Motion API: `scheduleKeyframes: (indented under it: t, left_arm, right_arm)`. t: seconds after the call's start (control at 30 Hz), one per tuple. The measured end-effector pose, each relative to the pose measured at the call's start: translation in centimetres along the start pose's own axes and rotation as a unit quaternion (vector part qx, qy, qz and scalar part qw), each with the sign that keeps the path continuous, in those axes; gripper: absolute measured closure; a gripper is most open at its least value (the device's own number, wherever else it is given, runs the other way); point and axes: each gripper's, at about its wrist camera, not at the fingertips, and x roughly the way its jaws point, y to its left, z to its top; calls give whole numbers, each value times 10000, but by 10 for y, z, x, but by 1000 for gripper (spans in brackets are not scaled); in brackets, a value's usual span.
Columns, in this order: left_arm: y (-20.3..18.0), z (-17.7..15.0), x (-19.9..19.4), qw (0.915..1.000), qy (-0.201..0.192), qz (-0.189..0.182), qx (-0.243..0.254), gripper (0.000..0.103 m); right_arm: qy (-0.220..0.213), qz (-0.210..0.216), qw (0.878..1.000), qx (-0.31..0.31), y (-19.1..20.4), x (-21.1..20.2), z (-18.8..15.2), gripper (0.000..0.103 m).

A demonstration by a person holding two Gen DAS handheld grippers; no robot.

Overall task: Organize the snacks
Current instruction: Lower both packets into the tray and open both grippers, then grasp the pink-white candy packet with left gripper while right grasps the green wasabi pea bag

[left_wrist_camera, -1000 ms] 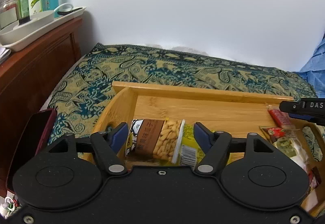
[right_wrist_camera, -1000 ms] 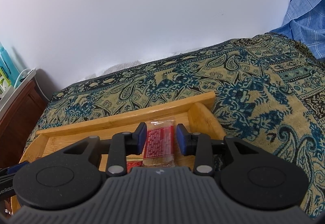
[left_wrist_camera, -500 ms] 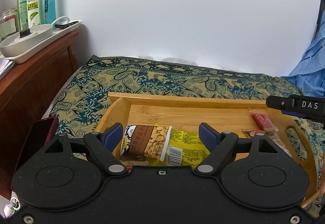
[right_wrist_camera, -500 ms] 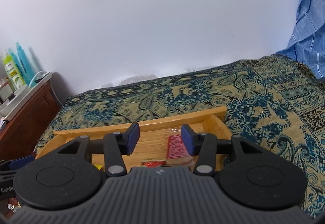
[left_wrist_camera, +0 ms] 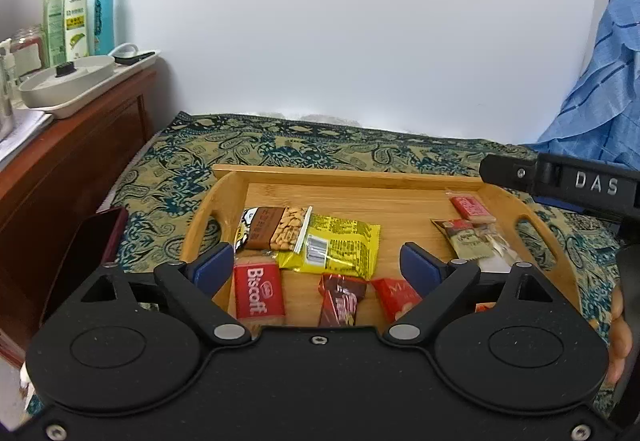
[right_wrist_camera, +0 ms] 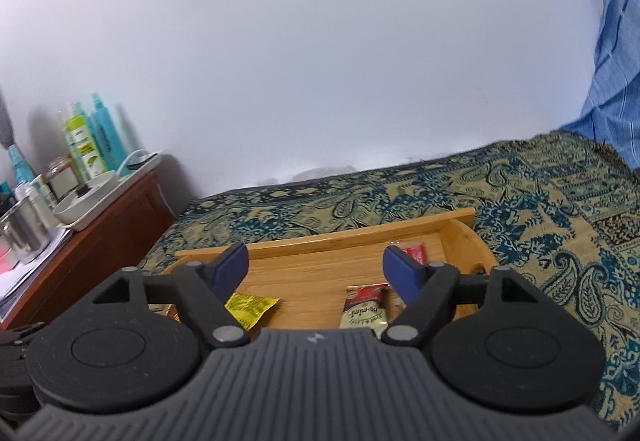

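Observation:
A bamboo tray [left_wrist_camera: 352, 177] lies on the patterned bedspread with snacks in it. At its left are a peanut packet [left_wrist_camera: 276, 229] and a yellow packet [left_wrist_camera: 340, 249]. Along the near side lie a red Biscoff pack [left_wrist_camera: 258, 291], a dark red bar [left_wrist_camera: 340, 297] and a red pack [left_wrist_camera: 396, 295]. A small red packet [left_wrist_camera: 470, 207] and a green mint packet [left_wrist_camera: 470, 239] lie at the right. My left gripper [left_wrist_camera: 316, 265] hangs above the tray's near side, jaws opening, nothing held. My right gripper [right_wrist_camera: 316, 267] hangs over the tray [right_wrist_camera: 320, 241], jaws opening, empty; the red packet [right_wrist_camera: 414, 253] lies beyond it.
A wooden bedside cabinet [left_wrist_camera: 60, 161] stands to the left, carrying a white tray [left_wrist_camera: 84, 89] and bottles [left_wrist_camera: 76, 17]. A dark red phone [left_wrist_camera: 86, 249] leans beside the bed. Blue cloth [left_wrist_camera: 600, 89] hangs at the right. The right gripper's body [left_wrist_camera: 568, 183] shows at the right edge.
Both grippers opened wide and drew back and up from the tray. The left let go of the peanut packet, the right let go of the small red packet; both packets now lie in the tray.

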Motion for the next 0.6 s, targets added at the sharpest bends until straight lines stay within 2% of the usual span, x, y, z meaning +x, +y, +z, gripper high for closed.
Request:
scheduleKeyframes:
  t: [0.23, 0.37, 0.6]
  left_arm:
    - [4, -15, -22, 10000, -57, 0, 52, 9]
    - [6, -26, -31, 9997, -82, 87, 207, 8]
    - [17, -54, -51, 9996, -121, 86, 221, 7]
  right_arm:
    - [30, 134, 9998, -126, 7, -27, -29, 11]
    - [-10, 67, 9997, -238, 10, -39, -47, 4]
    - [-138, 23, 9991, -403, 12, -60, -71, 0]
